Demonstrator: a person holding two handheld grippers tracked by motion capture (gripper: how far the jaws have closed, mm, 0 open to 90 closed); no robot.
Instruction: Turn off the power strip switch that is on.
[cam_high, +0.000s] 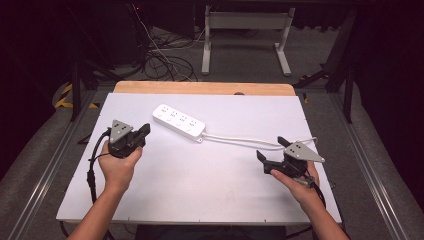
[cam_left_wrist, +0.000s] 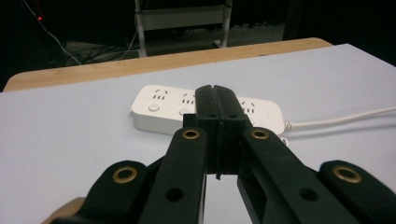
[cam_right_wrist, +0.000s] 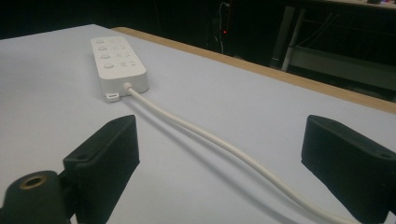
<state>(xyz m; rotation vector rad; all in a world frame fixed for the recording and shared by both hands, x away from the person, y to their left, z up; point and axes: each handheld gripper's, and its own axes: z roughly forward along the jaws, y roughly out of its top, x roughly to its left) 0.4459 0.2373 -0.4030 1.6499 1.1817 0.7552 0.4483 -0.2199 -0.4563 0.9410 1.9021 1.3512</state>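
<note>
The right tool (cam_high: 270, 150) gapes astride the limp, light cord (cam_right_wrist: 205, 135), best pinched there, while the left tool (cam_high: 146, 133) is closed, empty

A white table top (cam_high: 200, 190) with a wooden far edge; beyond, tangled floor cables (cam_high: 160, 60).

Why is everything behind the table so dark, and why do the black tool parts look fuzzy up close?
In the high view, light falls on the white table while the floor behind stays dim. In the left gripper view, the left tool sits close to the camera and looks soft, while the power strip is clearer. In the right gripper view, the cord casts a faint shadow.
</note>
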